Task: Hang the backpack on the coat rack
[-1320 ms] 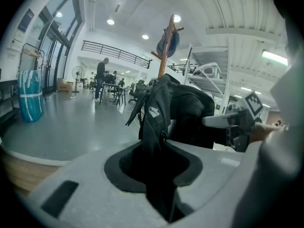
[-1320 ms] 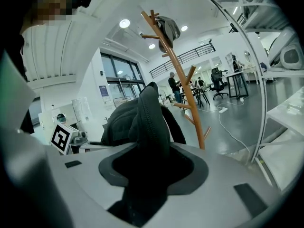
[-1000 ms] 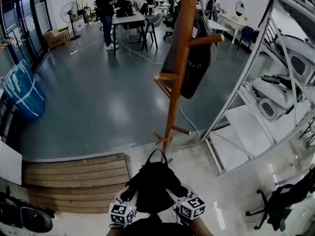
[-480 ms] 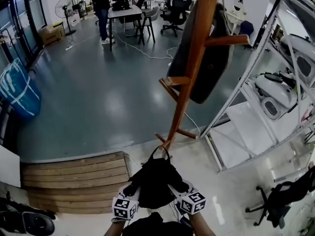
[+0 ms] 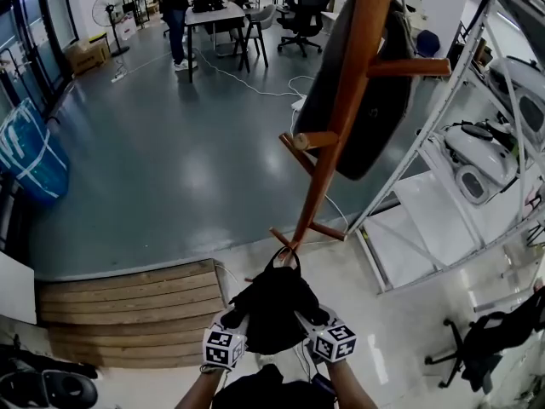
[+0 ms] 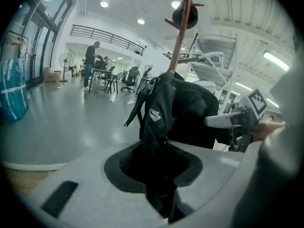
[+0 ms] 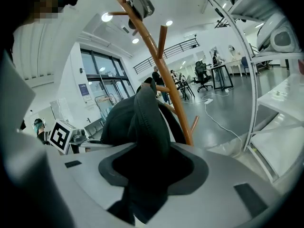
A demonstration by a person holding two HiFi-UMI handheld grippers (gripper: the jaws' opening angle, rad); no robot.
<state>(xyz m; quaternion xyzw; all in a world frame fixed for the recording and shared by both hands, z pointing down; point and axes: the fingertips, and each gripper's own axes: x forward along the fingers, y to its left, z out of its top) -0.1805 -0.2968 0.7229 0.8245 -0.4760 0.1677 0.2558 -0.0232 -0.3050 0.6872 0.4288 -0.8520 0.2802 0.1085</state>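
A black backpack (image 5: 274, 307) hangs between my two grippers at the bottom of the head view, its top loop (image 5: 285, 258) close to the foot of the wooden coat rack (image 5: 341, 126). My left gripper (image 5: 228, 335) is shut on a fold of the backpack's strap (image 6: 159, 122). My right gripper (image 5: 328, 331) is shut on another black fold (image 7: 147, 127). In both gripper views the coat rack's pole (image 6: 179, 37) (image 7: 164, 80) rises just behind the bag. A dark bag (image 5: 362, 92) hangs on one of its pegs.
A white metal shelf frame (image 5: 426, 143) with white machines stands right of the rack. Wooden steps (image 5: 128, 313) lie to the left, and a cable (image 5: 255, 92) runs across the grey floor. A blue bag (image 5: 30, 156) is far left; people stand at desks (image 5: 213, 15) far back.
Both grippers have carried the backpack forward toward the rack's foot and a little lower. The rack now looms larger and nearer in the head view. The grips are unchanged.
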